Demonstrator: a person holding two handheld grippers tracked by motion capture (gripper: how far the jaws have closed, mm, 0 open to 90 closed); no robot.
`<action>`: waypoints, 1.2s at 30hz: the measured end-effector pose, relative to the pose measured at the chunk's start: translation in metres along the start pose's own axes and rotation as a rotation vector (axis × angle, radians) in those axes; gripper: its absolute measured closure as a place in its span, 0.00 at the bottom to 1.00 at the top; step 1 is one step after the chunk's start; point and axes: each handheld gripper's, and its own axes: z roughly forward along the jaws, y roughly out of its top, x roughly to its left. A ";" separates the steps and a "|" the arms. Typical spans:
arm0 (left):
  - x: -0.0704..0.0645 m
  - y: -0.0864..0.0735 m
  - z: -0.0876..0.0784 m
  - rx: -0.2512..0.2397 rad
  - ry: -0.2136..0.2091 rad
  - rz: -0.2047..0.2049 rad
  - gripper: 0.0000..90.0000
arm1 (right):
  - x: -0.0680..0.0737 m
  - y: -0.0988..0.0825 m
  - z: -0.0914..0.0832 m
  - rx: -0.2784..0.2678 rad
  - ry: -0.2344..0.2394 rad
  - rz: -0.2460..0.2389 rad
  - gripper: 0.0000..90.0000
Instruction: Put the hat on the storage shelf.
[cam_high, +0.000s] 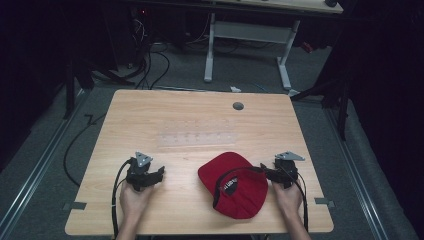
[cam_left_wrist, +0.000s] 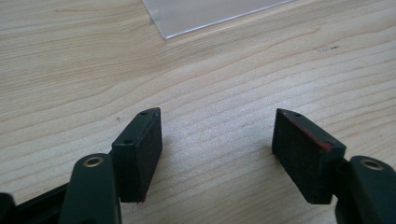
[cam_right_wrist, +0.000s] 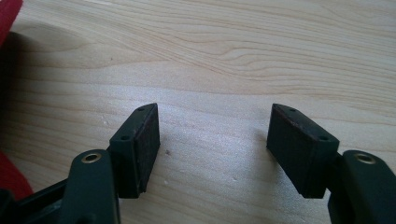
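A red cap (cam_high: 235, 184) with a black edge and a small logo lies on the wooden table (cam_high: 200, 125), near its front edge and right of centre. My right gripper (cam_high: 274, 173) rests on the table just right of the cap, jaws open with bare wood between them (cam_right_wrist: 212, 140); a strip of the red cap (cam_right_wrist: 8, 18) shows at that view's left edge. My left gripper (cam_high: 156, 176) sits on the table some way left of the cap, also open with nothing between its jaws (cam_left_wrist: 217, 140).
A clear plastic sheet (cam_high: 197, 134) lies flat at the table's middle, its corner (cam_left_wrist: 205, 14) ahead of the left gripper. A round grommet hole (cam_high: 238, 106) sits near the far edge. Beyond the table stand a white desk frame (cam_high: 250, 45) and floor cables (cam_high: 150, 60).
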 end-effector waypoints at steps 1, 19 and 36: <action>0.000 0.000 0.000 0.001 -0.001 0.001 0.36 | 0.000 0.000 0.000 0.000 0.000 0.000 0.39; 0.000 0.000 0.000 0.006 -0.006 0.005 0.34 | 0.000 0.000 0.000 0.002 0.006 -0.007 0.37; -0.001 0.000 0.000 0.007 -0.008 0.003 0.33 | -0.004 0.000 -0.004 -0.016 0.007 0.023 0.47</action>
